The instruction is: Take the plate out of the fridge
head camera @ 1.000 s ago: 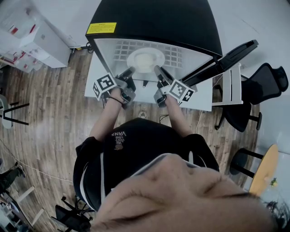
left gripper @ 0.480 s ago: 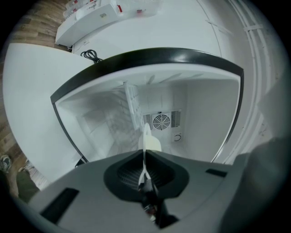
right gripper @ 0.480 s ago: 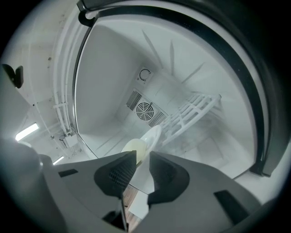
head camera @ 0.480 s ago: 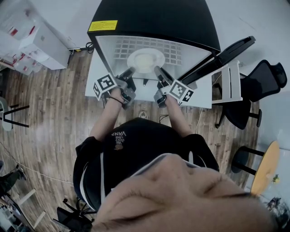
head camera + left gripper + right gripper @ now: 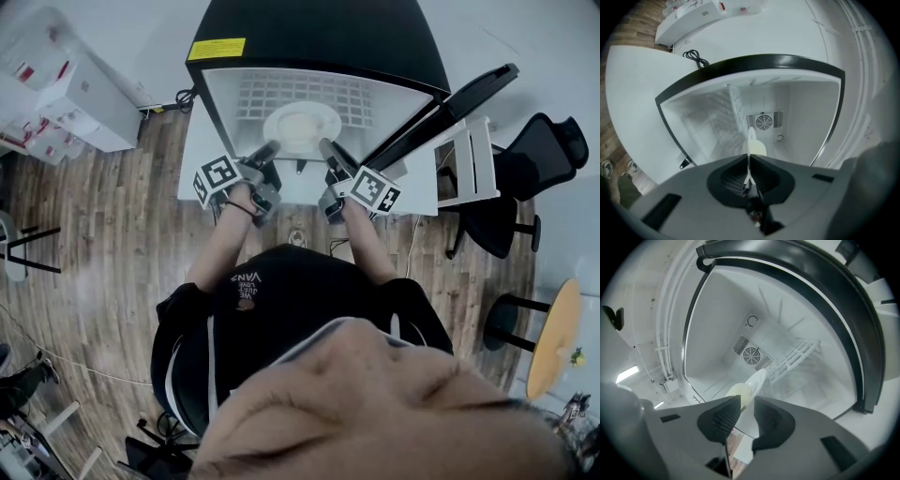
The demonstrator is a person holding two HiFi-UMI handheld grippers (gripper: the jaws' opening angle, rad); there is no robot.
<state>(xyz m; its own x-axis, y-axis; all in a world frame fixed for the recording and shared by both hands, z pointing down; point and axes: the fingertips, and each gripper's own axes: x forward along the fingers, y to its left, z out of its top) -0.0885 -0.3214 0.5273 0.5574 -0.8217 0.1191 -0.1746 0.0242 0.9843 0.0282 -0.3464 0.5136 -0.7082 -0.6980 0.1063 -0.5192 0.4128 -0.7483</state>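
Clamping the plate (image 5: 302, 125) rim from both sides: left tool (image 5: 271, 147) nearly closed, right tool (image 5: 324, 143) half-open

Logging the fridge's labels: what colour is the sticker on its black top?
Yellow; the sticker shows best in the head view.

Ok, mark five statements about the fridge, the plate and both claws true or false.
1. The fridge has its door open. True.
2. The plate is bare. False: a pale rounded thing lies on it.
3. The left claw is closed on the plate's rim. True.
4. The right claw hangs clear of the plate. False: the rim sits between its jaws.
5. A round fan grille shows on the fridge's back wall. True.
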